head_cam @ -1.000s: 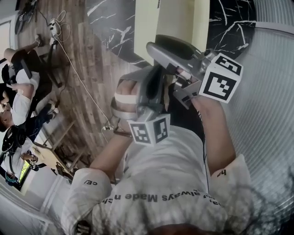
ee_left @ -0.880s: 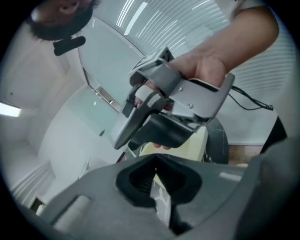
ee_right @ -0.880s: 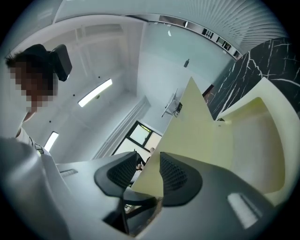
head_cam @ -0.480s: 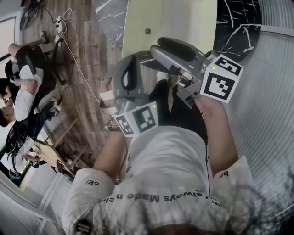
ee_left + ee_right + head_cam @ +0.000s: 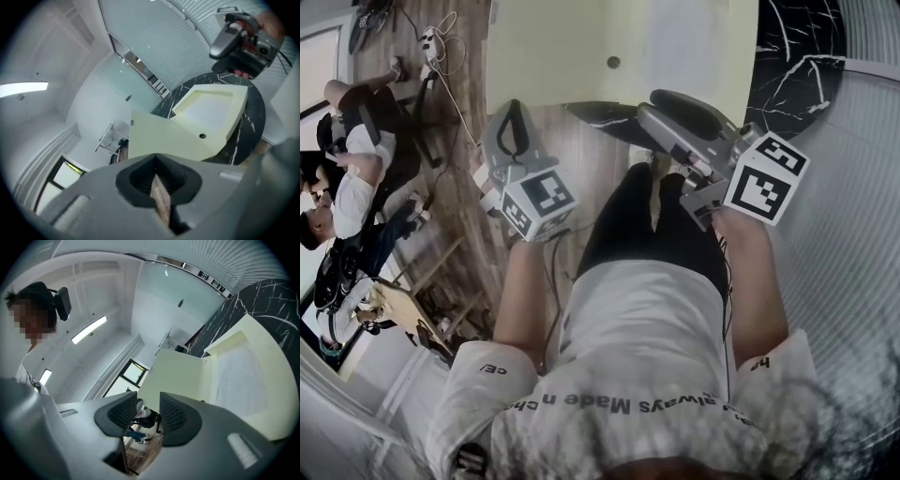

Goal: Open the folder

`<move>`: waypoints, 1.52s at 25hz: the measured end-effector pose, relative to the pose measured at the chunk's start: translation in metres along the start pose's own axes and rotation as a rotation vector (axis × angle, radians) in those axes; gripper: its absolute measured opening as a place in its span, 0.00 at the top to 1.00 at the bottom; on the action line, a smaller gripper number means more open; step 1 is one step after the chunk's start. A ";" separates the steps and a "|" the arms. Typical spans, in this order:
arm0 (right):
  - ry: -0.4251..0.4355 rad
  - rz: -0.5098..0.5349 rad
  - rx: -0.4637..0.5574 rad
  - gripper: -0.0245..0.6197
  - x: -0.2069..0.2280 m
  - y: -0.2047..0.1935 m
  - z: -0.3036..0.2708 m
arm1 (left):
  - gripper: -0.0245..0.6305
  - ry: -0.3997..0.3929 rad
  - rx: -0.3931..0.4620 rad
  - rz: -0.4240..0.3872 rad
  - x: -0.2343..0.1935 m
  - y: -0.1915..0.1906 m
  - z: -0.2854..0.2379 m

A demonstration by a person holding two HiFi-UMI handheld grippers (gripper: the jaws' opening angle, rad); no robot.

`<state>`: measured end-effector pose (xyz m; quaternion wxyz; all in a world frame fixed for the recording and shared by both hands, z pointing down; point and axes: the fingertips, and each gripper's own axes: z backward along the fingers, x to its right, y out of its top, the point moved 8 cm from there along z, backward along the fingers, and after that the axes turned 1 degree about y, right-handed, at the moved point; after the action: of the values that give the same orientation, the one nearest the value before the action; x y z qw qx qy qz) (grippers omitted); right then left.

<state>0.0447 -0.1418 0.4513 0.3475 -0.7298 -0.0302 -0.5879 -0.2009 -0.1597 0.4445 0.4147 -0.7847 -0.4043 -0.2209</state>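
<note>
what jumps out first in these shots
The pale yellow folder lying open on the black marble table at the top of the head view stands out first. Below it the left gripper is shut and empty, while the right gripper, jaws apart with nothing between, has just closed a little. Other people sit at the far left.

Floor: wood planks [image 5: 478,122], left-centre of the head view, with a power strip [image 5: 429,42] lying at upper left. Round black marble table [image 5: 787,66], white veins, at upper right. Ribbed white wall [image 5: 853,216] fills the right edge. A wooden furniture frame [image 5: 403,314] stands at lower left. In the right gripper view, lit ceiling strip [image 5: 89,329] left of centre and dark-framed window [image 5: 133,372], bright, below it. Walls and ceiling white.
</note>
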 end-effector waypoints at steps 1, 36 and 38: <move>-0.003 0.000 0.001 0.73 0.000 -0.001 0.001 | 0.96 0.005 -0.019 0.001 -0.001 -0.006 -0.005; -0.191 0.061 -0.020 0.82 -0.018 -0.015 0.062 | 0.96 -0.260 -0.389 0.088 0.049 -0.138 -0.144; -0.204 0.075 -0.013 0.83 -0.025 -0.010 0.069 | 0.96 -0.252 -0.378 0.101 0.043 -0.134 -0.137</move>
<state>0.0899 -0.0876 0.4293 0.3597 -0.7887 -0.0345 -0.4974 -0.2872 -0.2100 0.6139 0.2171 -0.8891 -0.3643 -0.1720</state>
